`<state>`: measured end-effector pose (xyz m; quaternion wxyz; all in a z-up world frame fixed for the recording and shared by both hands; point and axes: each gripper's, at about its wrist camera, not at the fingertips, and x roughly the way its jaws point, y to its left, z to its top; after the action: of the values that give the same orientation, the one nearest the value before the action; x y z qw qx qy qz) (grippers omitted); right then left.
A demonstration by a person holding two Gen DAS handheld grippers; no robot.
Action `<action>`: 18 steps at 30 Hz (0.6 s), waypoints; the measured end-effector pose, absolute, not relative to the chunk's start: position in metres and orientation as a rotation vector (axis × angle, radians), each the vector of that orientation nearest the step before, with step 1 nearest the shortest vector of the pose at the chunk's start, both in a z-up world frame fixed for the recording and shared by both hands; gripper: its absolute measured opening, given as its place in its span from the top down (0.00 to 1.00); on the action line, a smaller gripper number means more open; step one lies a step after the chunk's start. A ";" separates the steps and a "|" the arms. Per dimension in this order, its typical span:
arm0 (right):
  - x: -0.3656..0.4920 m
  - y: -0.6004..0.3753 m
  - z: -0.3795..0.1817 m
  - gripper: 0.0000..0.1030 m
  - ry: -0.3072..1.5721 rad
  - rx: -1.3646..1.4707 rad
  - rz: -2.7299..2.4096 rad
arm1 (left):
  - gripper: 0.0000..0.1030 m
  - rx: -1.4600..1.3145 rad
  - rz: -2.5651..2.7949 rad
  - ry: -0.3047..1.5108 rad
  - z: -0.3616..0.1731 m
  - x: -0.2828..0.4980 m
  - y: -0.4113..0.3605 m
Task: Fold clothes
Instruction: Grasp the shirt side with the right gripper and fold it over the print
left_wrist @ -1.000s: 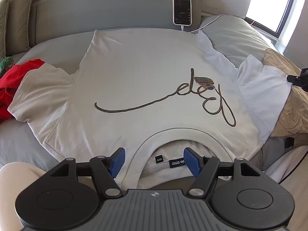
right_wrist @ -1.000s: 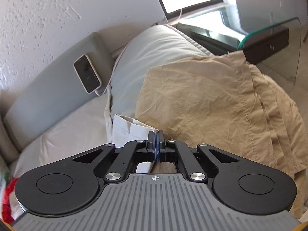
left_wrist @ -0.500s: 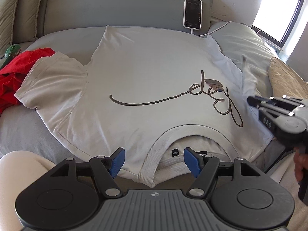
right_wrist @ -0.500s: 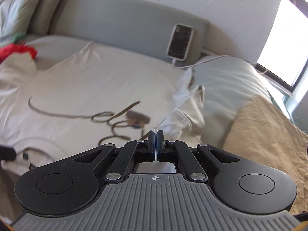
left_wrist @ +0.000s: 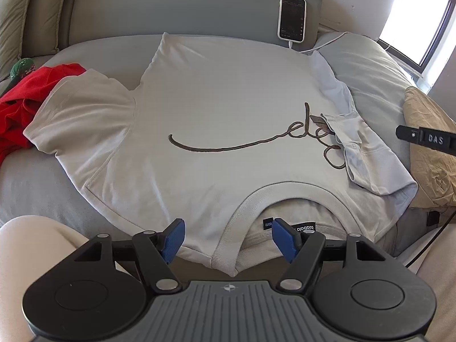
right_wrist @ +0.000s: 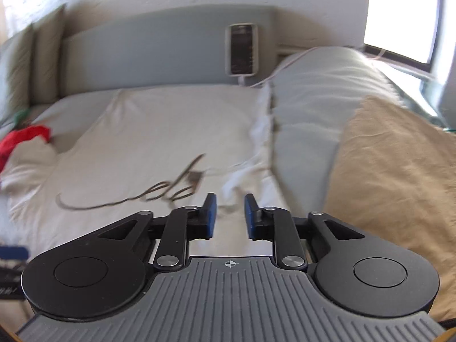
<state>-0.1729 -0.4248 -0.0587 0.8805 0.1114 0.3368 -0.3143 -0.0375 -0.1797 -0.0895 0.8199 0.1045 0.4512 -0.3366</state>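
A pale grey T-shirt (left_wrist: 228, 105) with brown script lettering lies flat on the bed, collar toward me. Its right sleeve (left_wrist: 362, 142) is folded inward over the end of the lettering. My left gripper (left_wrist: 228, 240) hovers open just above the collar, nothing between its blue pads. In the blurred right wrist view the shirt (right_wrist: 159, 142) spreads ahead and my right gripper (right_wrist: 229, 213) is opening above the folded sleeve, with no cloth pinched between its pads. The side of that right gripper (left_wrist: 427, 139) shows at the right edge of the left wrist view.
A red garment (left_wrist: 22, 102) lies bunched at the left beside the shirt's other sleeve. A tan garment (left_wrist: 427, 154) is piled on the right. A phone (left_wrist: 292, 18) on a charging cable leans against the grey headboard (left_wrist: 182, 8). A person's knee (left_wrist: 28, 256) is at the lower left.
The right gripper carried the right sleeve leftward over the shirt, laid it on the lettering, then opened and drew back to the right. The left gripper stayed over the collar.
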 end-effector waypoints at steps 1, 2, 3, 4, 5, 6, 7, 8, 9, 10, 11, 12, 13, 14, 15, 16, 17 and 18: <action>-0.169 -0.434 -0.063 0.83 0.714 0.248 -0.674 | 0.35 0.226 -0.722 0.962 -0.090 -0.039 -0.181; -0.164 -0.440 -0.070 0.83 0.735 0.263 -0.665 | 0.35 0.232 -0.727 0.962 -0.090 -0.040 -0.182; -0.160 -0.444 -0.078 0.83 0.757 0.272 -0.652 | 0.35 0.240 -0.728 0.960 -0.090 -0.041 -0.183; -0.155 -0.445 -0.087 0.83 0.783 0.264 -0.651 | 0.35 0.246 -0.727 0.957 -0.091 -0.042 -0.183; -0.151 -0.445 -0.097 0.84 0.815 0.242 -0.669 | 0.35 0.252 -0.724 0.955 -0.091 -0.043 -0.183; -0.148 -0.446 -0.107 0.85 0.860 0.228 -0.701 | 0.35 0.253 -0.721 0.955 -0.091 -0.043 -0.184; -0.147 -0.448 -0.117 0.86 0.911 0.221 -0.737 | 0.35 0.252 -0.717 0.956 -0.091 -0.043 -0.184; -0.148 -0.449 -0.123 0.86 0.931 0.228 -0.742 | 0.35 0.252 -0.715 0.957 -0.091 -0.042 -0.184; -0.150 -0.448 -0.122 0.86 0.927 0.235 -0.731 | 0.35 0.253 -0.714 0.958 -0.092 -0.042 -0.184; -0.150 -0.447 -0.119 0.86 0.927 0.238 -0.725 | 0.35 0.255 -0.711 0.958 -0.092 -0.041 -0.184; -0.150 -0.447 -0.113 0.86 0.920 0.248 -0.723 | 0.35 0.257 -0.708 0.960 -0.092 -0.040 -0.185; -0.150 -0.448 -0.107 0.86 0.894 0.263 -0.724 | 0.35 0.256 -0.706 0.962 -0.093 -0.040 -0.186; -0.149 -0.449 -0.101 0.85 0.862 0.278 -0.728 | 0.35 0.255 -0.707 0.965 -0.093 -0.039 -0.186; -0.146 -0.451 -0.096 0.84 0.836 0.289 -0.731 | 0.35 0.256 -0.707 0.968 -0.094 -0.039 -0.187; -0.141 -0.454 -0.095 0.81 0.821 0.298 -0.726 | 0.35 0.258 -0.708 0.970 -0.094 -0.039 -0.187; -0.134 -0.458 -0.095 0.81 0.811 0.306 -0.718 | 0.35 0.259 -0.709 0.970 -0.094 -0.040 -0.188; -0.128 -0.460 -0.097 0.81 0.804 0.312 -0.706 | 0.35 0.260 -0.710 0.969 -0.094 -0.040 -0.188; -0.121 -0.464 -0.102 0.82 0.810 0.319 -0.696 | 0.35 0.261 -0.708 0.968 -0.094 -0.040 -0.187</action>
<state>-0.1211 -0.4637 -0.1023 0.8487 0.1516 0.3843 -0.3301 -0.0399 -0.1873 -0.0938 0.8174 0.1224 0.4543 -0.3324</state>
